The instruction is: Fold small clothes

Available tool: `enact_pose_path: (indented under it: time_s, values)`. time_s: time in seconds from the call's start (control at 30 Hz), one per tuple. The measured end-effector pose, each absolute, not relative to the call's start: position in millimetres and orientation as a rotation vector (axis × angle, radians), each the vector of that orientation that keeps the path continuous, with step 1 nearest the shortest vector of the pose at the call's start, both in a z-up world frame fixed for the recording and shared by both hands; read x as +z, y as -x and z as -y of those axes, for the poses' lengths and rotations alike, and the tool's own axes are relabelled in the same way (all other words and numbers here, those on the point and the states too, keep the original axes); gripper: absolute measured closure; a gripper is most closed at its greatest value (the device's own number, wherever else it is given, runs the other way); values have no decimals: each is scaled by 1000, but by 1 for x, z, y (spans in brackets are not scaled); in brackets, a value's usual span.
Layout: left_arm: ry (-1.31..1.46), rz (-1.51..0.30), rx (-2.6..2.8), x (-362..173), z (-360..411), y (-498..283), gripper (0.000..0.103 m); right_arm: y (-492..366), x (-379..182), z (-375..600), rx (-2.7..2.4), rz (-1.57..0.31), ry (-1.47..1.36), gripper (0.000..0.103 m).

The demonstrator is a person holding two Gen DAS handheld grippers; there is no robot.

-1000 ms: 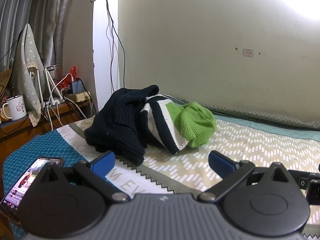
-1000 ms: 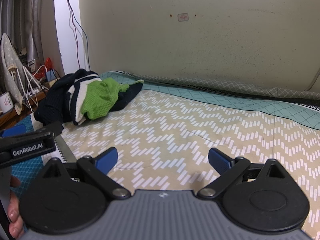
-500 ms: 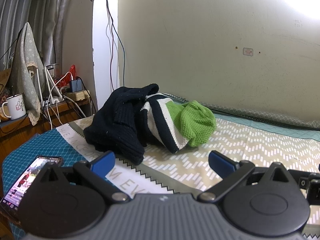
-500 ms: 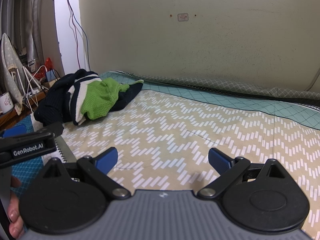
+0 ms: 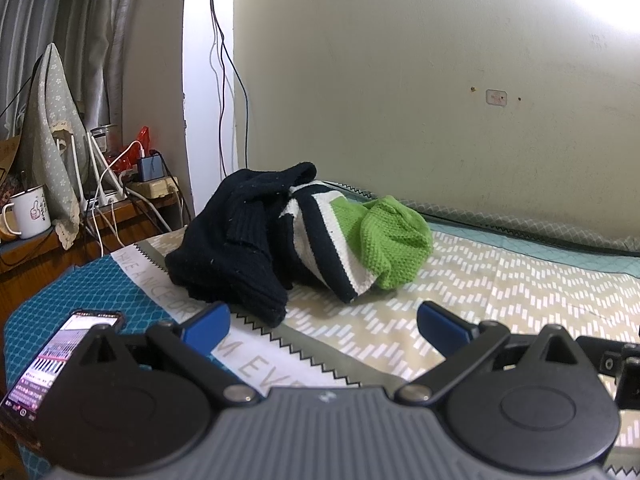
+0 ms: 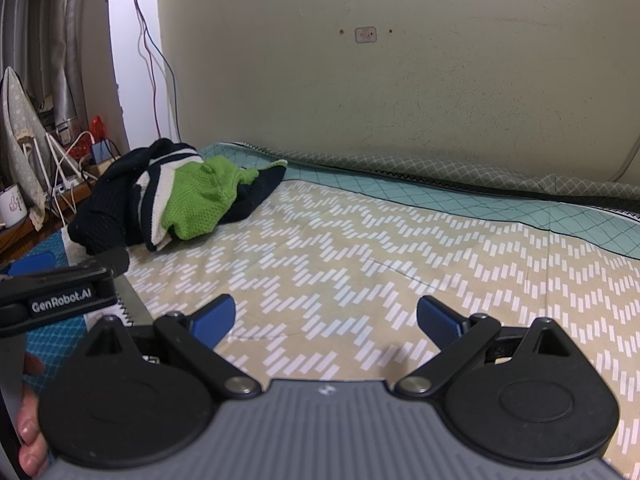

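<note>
Left gripper [image 5: 322, 328] spread wide, empty; crumpled clothes pile [image 5: 296, 236] at 12 o'clock. Right gripper [image 6: 326, 320] likewise wide, pile at 10 o'clock.

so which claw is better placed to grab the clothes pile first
Left, probably. The left claw is open with the clothes pile straight ahead and close. The right claw, also open, faces bare bedspread, the pile far off to its left.
</note>
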State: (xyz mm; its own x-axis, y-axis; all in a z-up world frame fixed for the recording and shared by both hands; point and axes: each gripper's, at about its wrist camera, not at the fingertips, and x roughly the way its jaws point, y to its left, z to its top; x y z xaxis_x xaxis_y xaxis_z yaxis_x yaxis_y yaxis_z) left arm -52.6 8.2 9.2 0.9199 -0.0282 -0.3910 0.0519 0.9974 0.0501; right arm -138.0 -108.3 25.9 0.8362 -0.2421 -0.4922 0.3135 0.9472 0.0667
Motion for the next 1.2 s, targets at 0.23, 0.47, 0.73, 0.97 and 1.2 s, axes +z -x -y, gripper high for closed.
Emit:
enact_pose_path:
  time_s: [0.23,0.47,0.73,0.97,1.2]
  values:
    - [-60,-400,-42,9,-8,53,0,138,25,109,-295,-502,-147,11]
    - [-60,-400,-42,10,-8,53,0,138,26,109,-295,-502,-147,11]
    - [-62,-401,-43,10,-8,53,0,138,25,109,-295,-503,-147,11]
    - [-64,-402,-47,10,-7,53,0,138,26,109,-295,-502,-147,11]
    - [-12,-458,-54,18,-24,36,0,143,29,118,-309,-461,-183,11]
